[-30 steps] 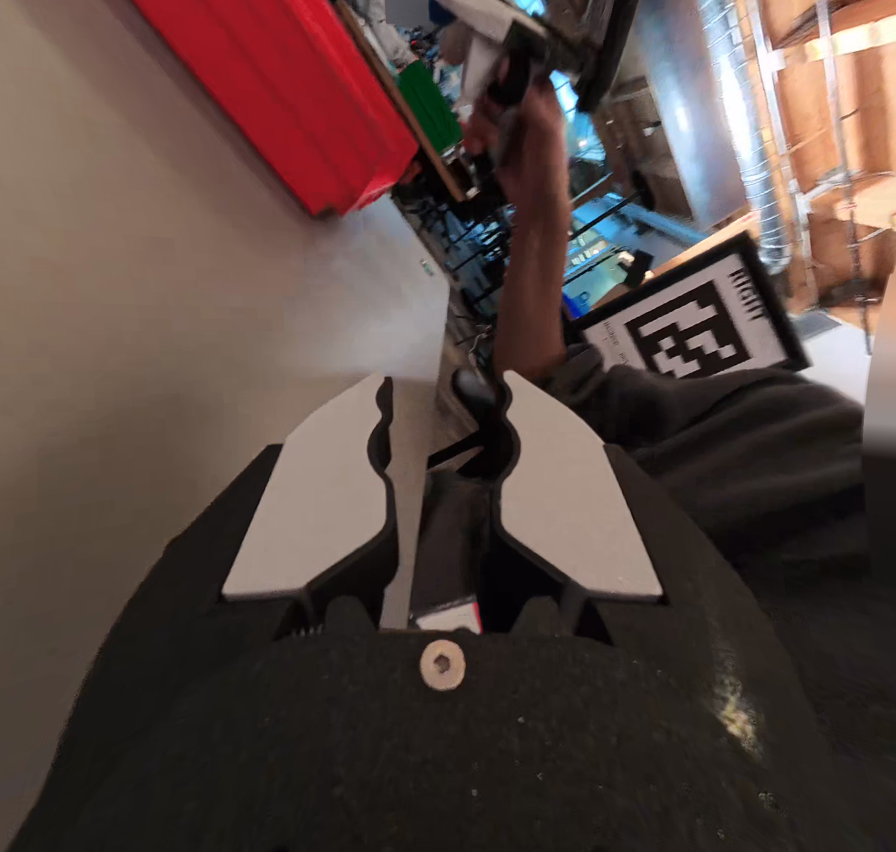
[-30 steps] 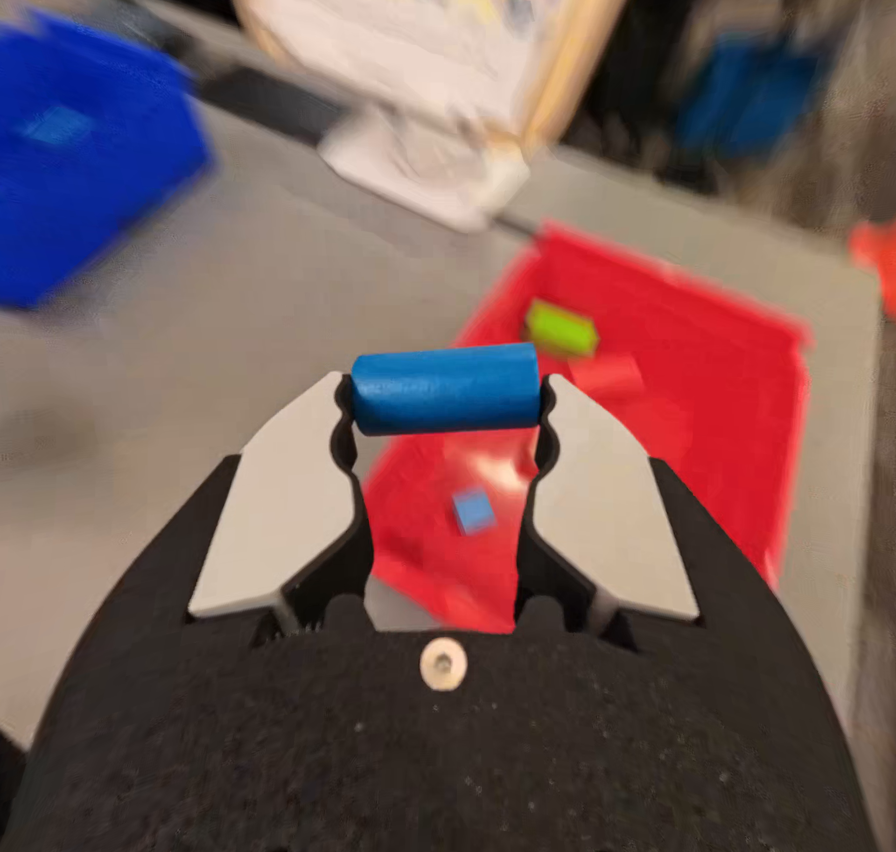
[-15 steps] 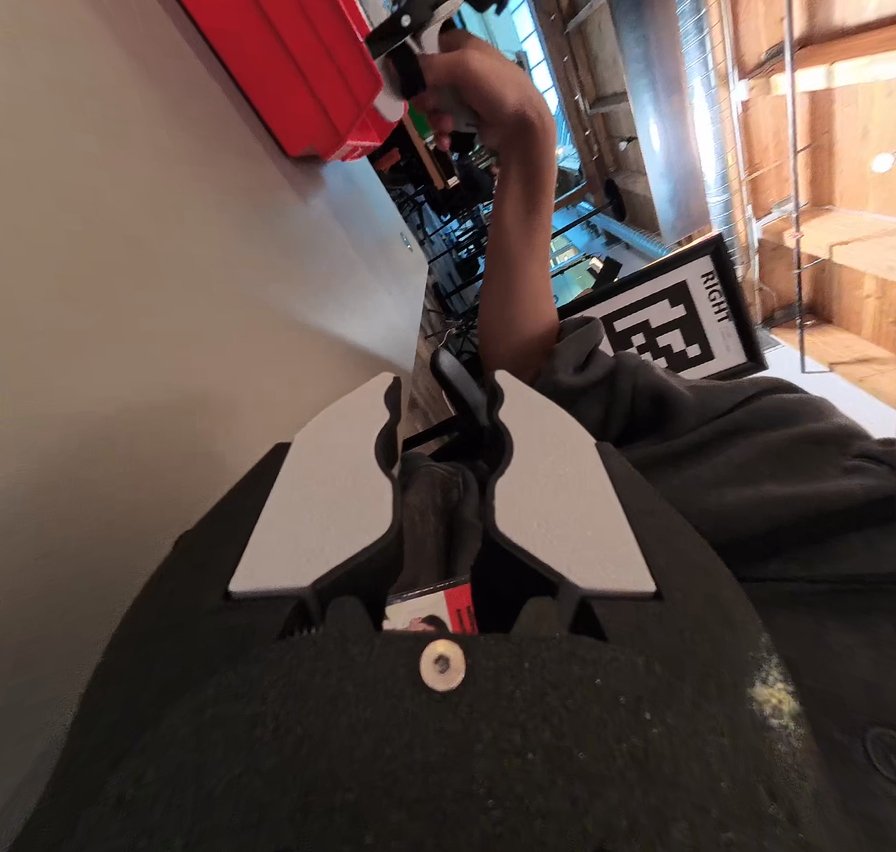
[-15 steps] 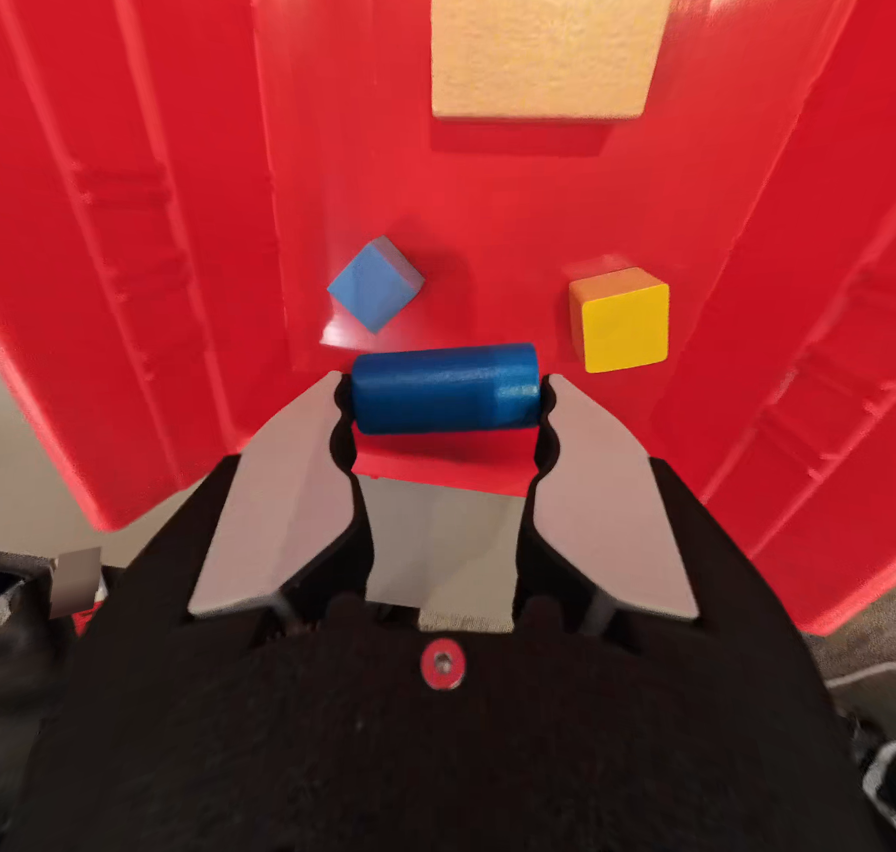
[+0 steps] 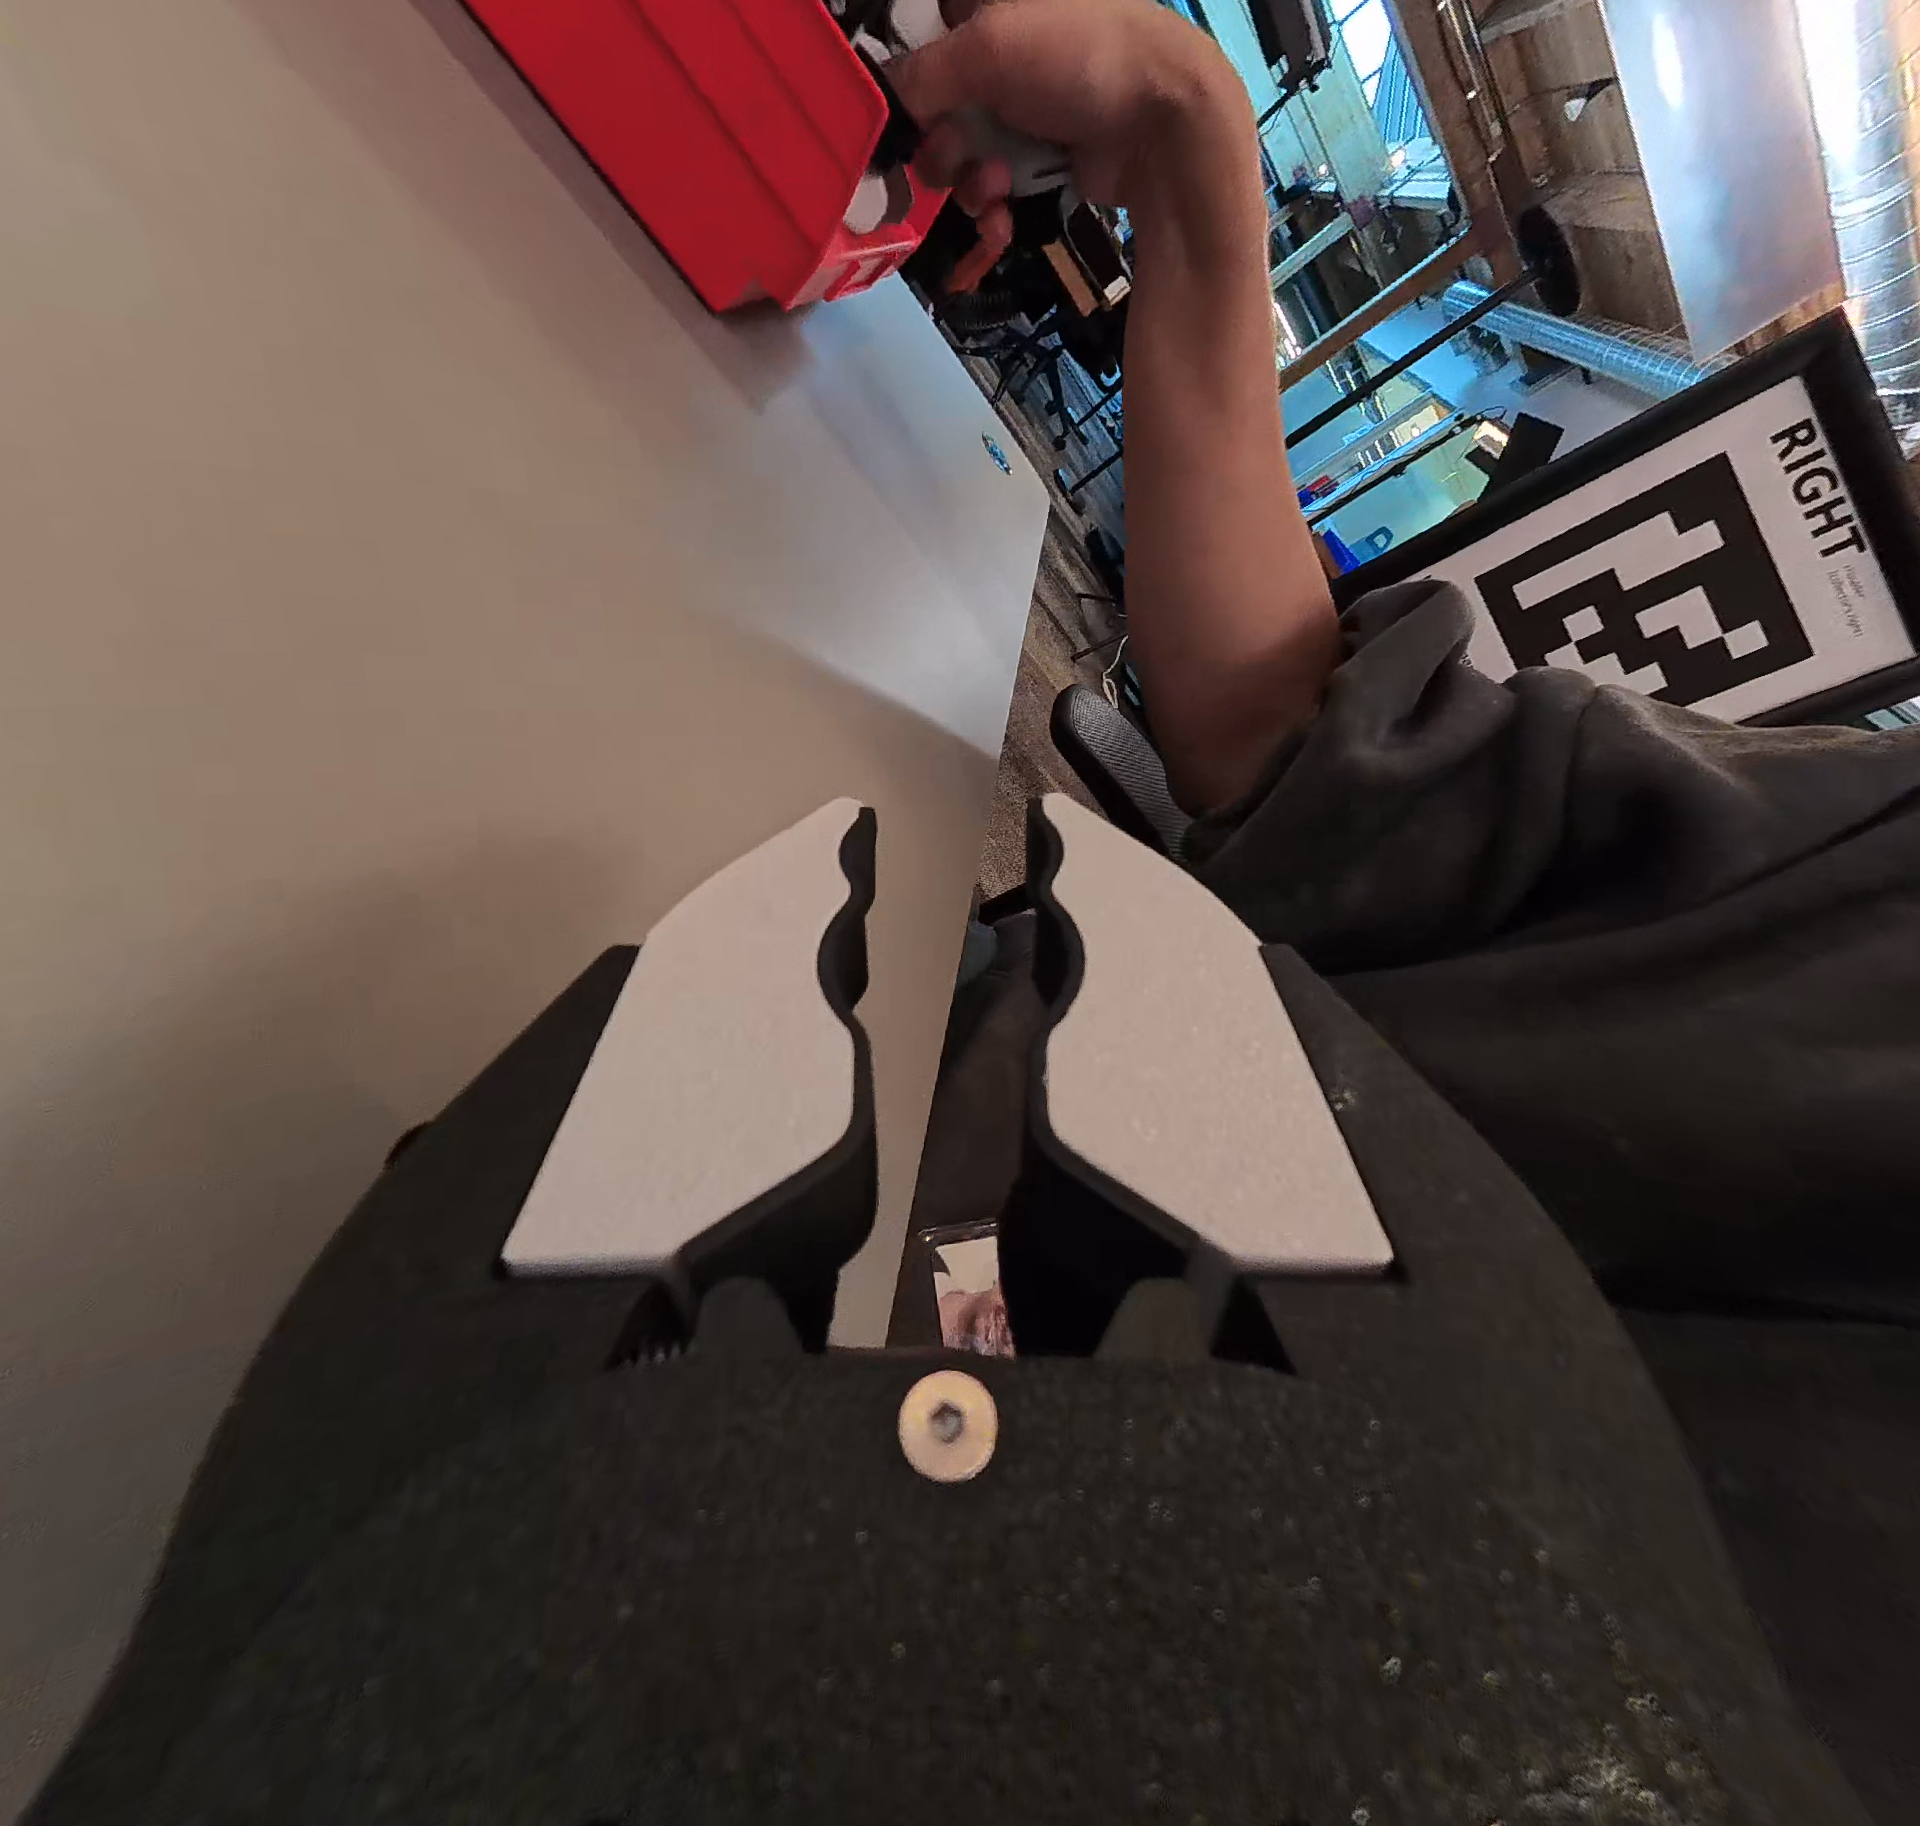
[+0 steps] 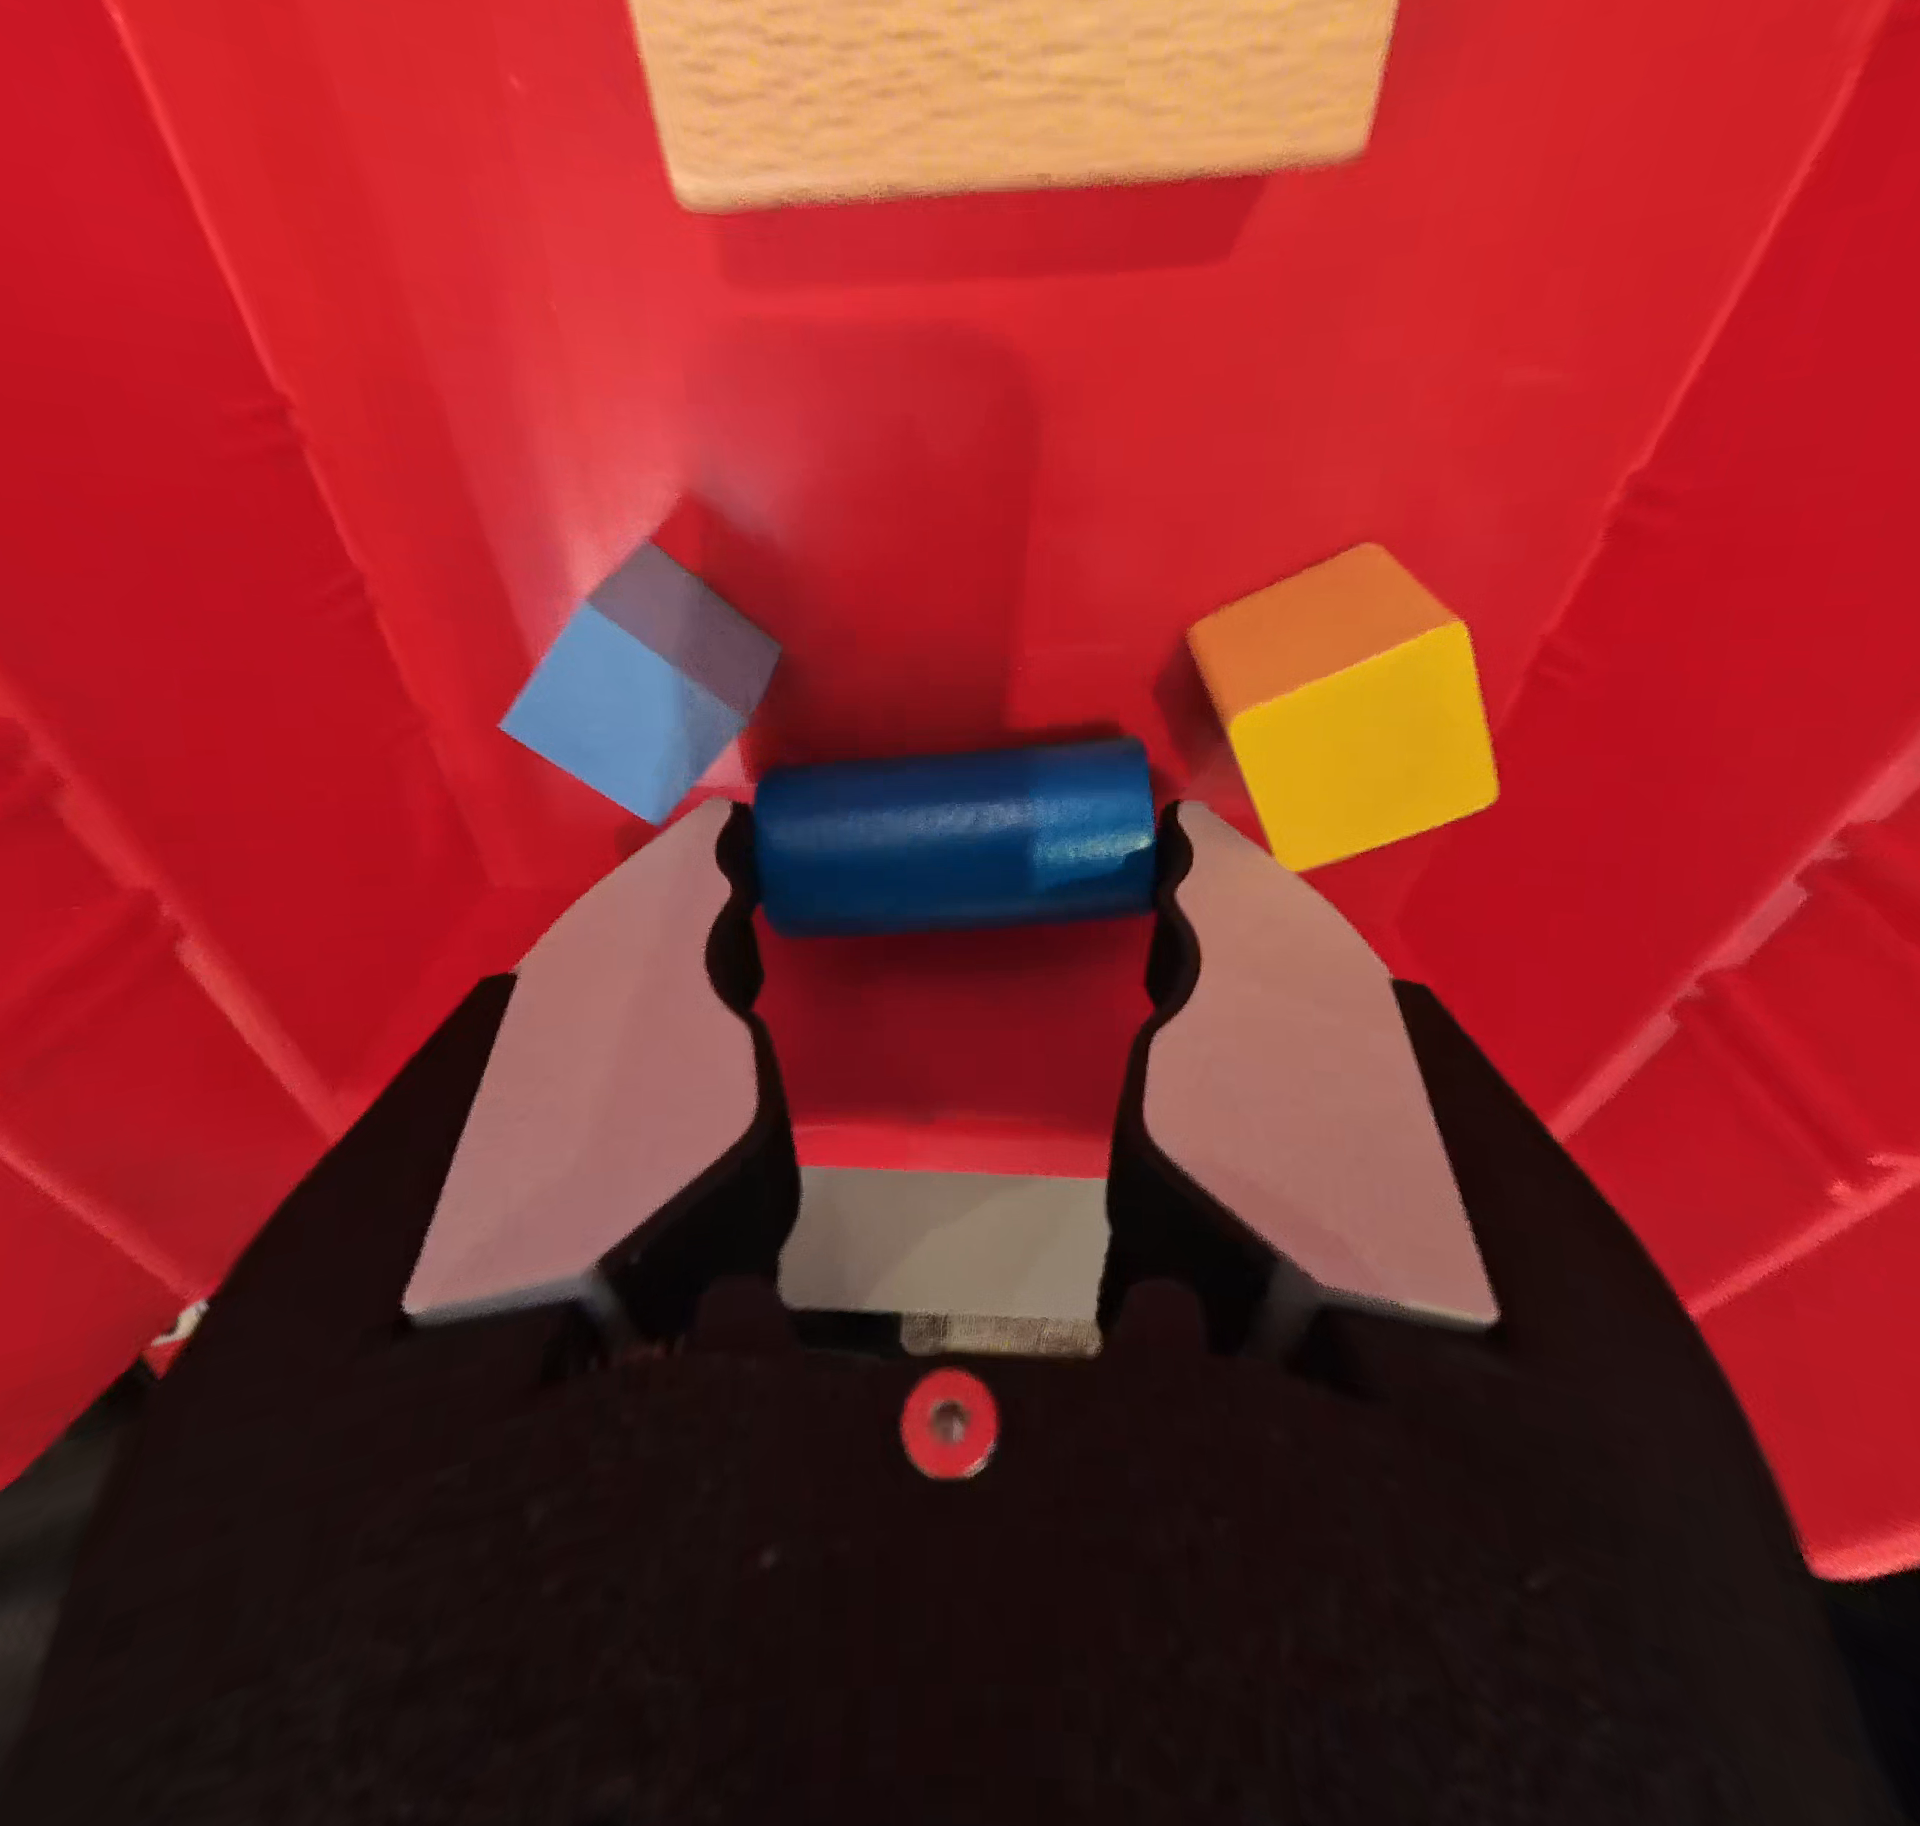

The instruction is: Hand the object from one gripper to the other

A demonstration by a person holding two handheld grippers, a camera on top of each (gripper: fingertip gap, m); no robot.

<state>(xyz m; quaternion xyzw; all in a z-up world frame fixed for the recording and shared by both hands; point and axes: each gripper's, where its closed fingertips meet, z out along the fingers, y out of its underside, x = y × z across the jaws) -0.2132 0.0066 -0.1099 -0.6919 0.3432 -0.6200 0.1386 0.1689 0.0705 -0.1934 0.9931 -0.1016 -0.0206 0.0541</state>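
Since half a second ago you've pushed the right gripper (image 6: 954, 846) deeper into the red bin (image 6: 260, 426); the blue cylinder (image 6: 954, 834) now seems loose, a gap at its right end, though I can't tell if the tips have released it. It sits between the light blue cube (image 6: 634, 696) ahead-left and the yellow cube (image 6: 1361, 727) ahead-right, likely for dropping. Your left gripper (image 5: 951, 841) waits empty, tips slightly apart. Beyond it stands a marker board (image 5: 1662, 571) with lettering I won't repeat
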